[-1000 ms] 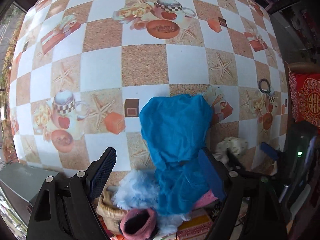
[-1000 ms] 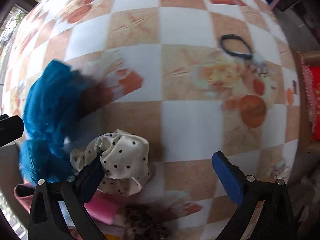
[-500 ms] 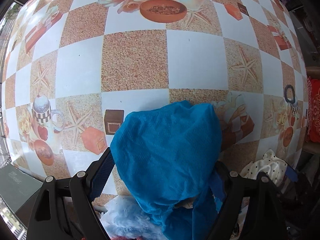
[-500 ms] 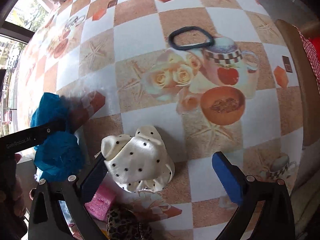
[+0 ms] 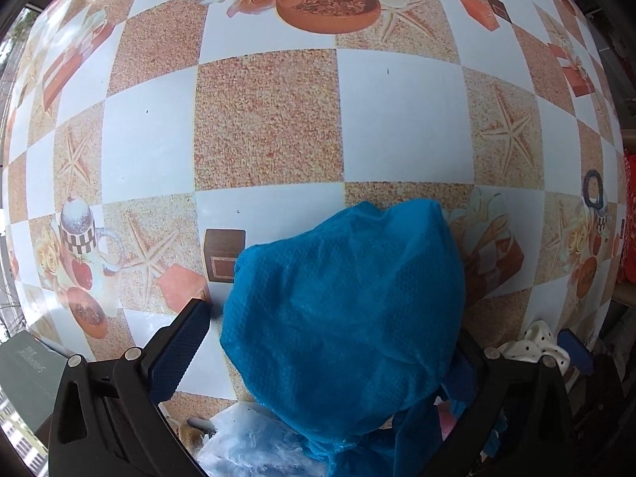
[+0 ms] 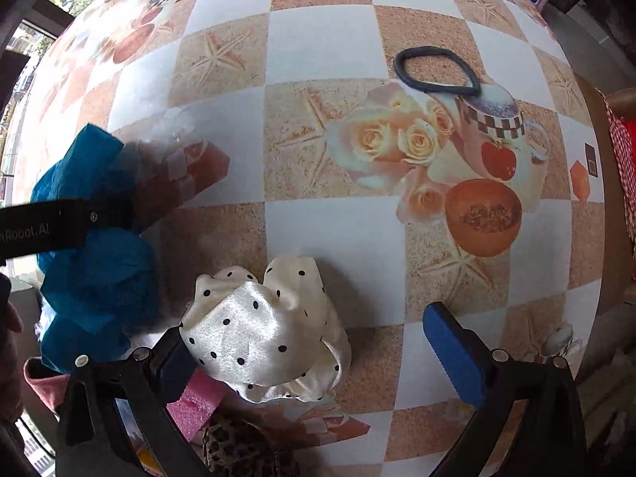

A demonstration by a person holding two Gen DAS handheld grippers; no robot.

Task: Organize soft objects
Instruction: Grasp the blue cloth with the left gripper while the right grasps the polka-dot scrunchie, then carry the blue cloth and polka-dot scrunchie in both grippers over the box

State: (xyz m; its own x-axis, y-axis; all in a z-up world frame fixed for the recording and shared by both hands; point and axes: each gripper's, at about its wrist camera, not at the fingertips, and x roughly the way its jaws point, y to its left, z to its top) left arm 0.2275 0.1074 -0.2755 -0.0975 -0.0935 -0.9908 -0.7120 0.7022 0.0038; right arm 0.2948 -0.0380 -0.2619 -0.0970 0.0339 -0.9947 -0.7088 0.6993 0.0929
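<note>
Left wrist view puts the blue crinkled cloth (image 5: 346,310) right in front of you, draped across the gap of your left gripper (image 5: 330,342). Its jaws are spread wide: the left pad (image 5: 179,349) is clear of the fabric, while the right one is hidden behind the folds, so you cannot tell whether the cloth hangs on it or merely lies before it. The lower end of the cloth trails over a pale blue fluffy item (image 5: 246,441) at the near table edge.

From the right wrist view, your right gripper (image 6: 310,349) is also spread. The cream polka-dot satin scrunchie (image 6: 262,326) lies on the checked tablecloth (image 6: 318,31) against the left pad, with the right pad well apart from it. A pink foam piece (image 6: 194,405) and a leopard-print item (image 6: 242,453) lie just below, and a black hair band (image 6: 437,69) rests far out on the table, well apart from everything else.

You look to be in the sorting step, moving pieces out of the near pile, with most of it not yet placed. Next, centre the scrunchie between the right jaws before you pinch, since it sits off to one side. With the left, make sure the cloth is free of the hidden pad before pulling away, or it may drag the fluffy item with it.
</note>
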